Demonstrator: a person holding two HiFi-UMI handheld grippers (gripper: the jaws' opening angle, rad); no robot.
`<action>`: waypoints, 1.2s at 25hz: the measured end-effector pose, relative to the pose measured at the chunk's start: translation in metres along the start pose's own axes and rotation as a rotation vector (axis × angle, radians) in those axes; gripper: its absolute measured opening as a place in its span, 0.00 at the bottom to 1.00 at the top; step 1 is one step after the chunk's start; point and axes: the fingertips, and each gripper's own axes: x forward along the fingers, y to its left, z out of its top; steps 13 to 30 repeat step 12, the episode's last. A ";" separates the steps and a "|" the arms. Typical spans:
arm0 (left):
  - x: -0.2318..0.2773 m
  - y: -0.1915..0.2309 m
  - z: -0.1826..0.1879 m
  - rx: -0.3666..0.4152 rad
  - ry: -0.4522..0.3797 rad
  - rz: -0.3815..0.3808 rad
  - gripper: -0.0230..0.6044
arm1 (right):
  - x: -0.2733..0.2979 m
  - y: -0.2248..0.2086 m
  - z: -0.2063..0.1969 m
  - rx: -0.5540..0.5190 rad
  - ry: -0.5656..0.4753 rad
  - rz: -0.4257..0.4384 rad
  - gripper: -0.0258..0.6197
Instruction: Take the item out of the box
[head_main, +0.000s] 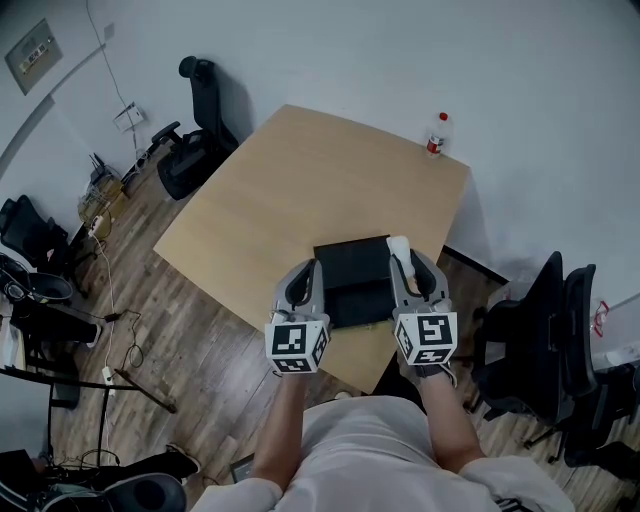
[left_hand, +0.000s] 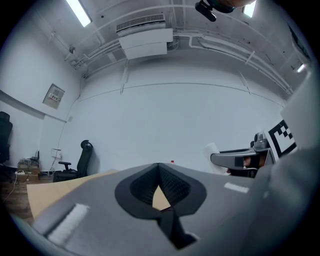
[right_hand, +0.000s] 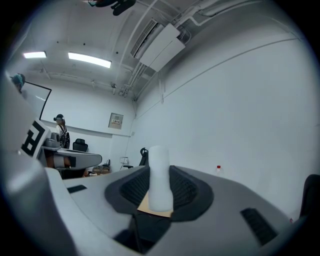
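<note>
Right gripper (right_hand: 160, 182) is clamping the white cylinder (right_hand: 160, 167) above the black box (head_main: 352, 272) by the table's (head_main: 300, 180) near edge. Left gripper (left_hand: 159, 167) (pinched together, empty) is hovering alongside. Lifting straight up looks wisest.

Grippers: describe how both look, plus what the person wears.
The left gripper and right gripper are grey, with curved jaws and dark ribbed pads. Each carries a white cube with black square markers. No cables show. The person wears a light short-sleeved shirt.
</note>
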 end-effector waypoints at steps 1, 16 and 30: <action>0.000 -0.001 -0.001 -0.002 0.001 0.000 0.05 | -0.001 -0.001 -0.001 0.000 0.004 0.001 0.24; 0.007 0.004 -0.021 -0.037 0.020 0.011 0.05 | 0.011 -0.004 -0.020 -0.013 0.048 0.018 0.24; 0.007 0.004 -0.021 -0.037 0.020 0.011 0.05 | 0.011 -0.004 -0.020 -0.013 0.048 0.018 0.24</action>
